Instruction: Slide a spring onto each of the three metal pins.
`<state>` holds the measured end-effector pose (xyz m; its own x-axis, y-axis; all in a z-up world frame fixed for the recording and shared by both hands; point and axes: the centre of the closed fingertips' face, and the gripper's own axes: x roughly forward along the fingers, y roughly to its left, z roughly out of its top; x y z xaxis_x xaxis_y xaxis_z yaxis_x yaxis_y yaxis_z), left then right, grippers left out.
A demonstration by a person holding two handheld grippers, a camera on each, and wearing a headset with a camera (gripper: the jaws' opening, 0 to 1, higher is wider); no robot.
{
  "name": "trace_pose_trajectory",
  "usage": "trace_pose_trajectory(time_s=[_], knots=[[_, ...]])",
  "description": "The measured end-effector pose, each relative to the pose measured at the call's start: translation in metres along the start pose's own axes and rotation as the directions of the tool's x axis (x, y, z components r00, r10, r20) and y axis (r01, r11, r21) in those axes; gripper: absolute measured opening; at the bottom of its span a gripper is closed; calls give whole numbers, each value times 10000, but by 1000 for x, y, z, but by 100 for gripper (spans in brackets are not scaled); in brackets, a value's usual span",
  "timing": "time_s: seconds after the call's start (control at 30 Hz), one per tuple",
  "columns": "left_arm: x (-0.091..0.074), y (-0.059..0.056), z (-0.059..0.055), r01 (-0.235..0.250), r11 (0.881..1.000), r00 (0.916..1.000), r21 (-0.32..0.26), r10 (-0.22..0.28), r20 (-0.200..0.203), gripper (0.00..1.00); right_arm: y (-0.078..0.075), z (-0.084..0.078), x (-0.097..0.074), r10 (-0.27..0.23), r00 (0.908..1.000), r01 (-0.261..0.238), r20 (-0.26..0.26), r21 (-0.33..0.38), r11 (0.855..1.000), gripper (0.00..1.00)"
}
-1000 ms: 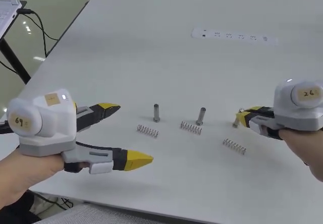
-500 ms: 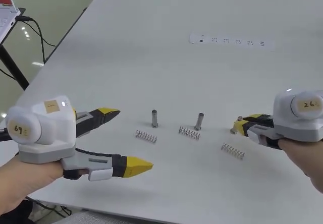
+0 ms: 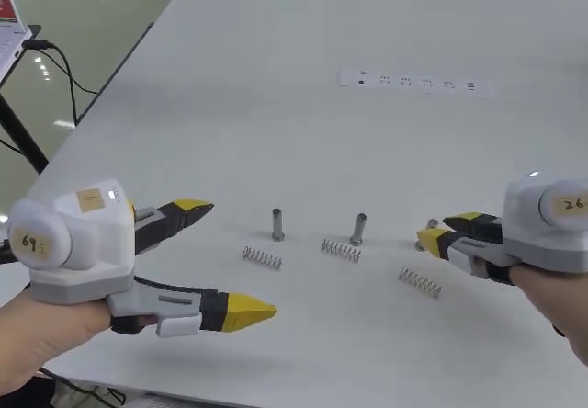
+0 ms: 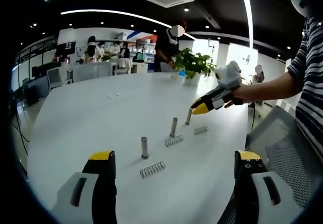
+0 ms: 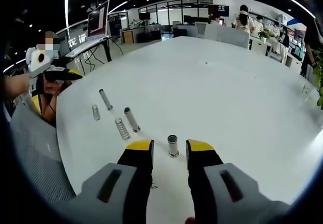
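While both grippers are held empty, three springs lie off their pins

Where the broad white desk (image 3: 276, 105) comes nearest the person, the left gripper (image 3: 230, 259), white and grey with yellow-tipped jaws, is held over the surface with its jaws spread wide and nothing between them. At the right, the matching right gripper (image 3: 447, 229) is held low with its jaws parted narrowly to either side of the right pin (image 5: 173, 146), a short upright grey metal cylinder. A gap is seen on each side, so nothing is pinched. Just nearer than that pin, the right spring (image 3: 420, 283), a small coil of metal wire, is laid flat. The middle spring (image 3: 341, 251) and left spring (image 3: 262, 258) are laid just before the upright middle pin (image 3: 358, 230) and left pin (image 3: 277, 225). Well beyond, a long white power strip (image 3: 413, 83) is seen.
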<state>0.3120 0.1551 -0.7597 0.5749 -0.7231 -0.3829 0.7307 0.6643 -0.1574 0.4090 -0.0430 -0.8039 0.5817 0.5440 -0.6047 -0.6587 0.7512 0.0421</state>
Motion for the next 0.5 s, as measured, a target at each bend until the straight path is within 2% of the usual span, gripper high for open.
trace_pose_trajectory(time_s=[0.5], knots=[[0, 3, -1, -76, 10000, 10000, -10, 76, 11, 97, 4, 4, -13, 299, 9991, -291, 298, -288, 9992, 29]])
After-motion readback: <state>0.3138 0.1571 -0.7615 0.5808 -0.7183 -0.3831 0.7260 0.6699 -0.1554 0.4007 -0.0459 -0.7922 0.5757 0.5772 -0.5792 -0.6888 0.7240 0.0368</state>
